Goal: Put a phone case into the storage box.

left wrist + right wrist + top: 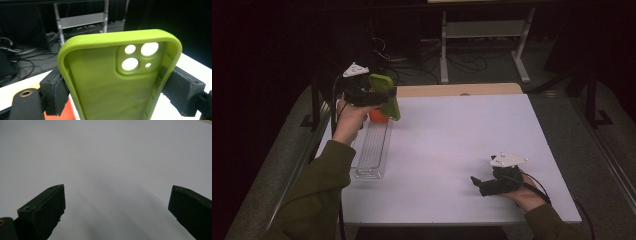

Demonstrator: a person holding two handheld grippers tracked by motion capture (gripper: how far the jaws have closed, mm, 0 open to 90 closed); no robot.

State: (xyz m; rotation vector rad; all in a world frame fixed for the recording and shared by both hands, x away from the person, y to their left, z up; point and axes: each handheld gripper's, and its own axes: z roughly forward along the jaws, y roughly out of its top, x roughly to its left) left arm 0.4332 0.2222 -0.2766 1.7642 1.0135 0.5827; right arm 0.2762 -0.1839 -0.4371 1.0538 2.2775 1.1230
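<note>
— Which step is in hand?

— The carry, by the look of it. The left tongs (384,97) are clamped on the two long edges of the green phone case (115,77), holding it raised in the air over the far left corner of the tabletop (462,150), above the far end of the clear tray (371,150) and an orange thing (377,116) there (what that is cannot be told).

— And the right tongs (477,184)?

— Spread wide and holding nothing, low over bare white surface near the near right corner.

— What does the next move call for?

— Probably a place to set the case down, lowered level with the grip kept firm until it rests, since the soft shell could twist between the pads.
</note>
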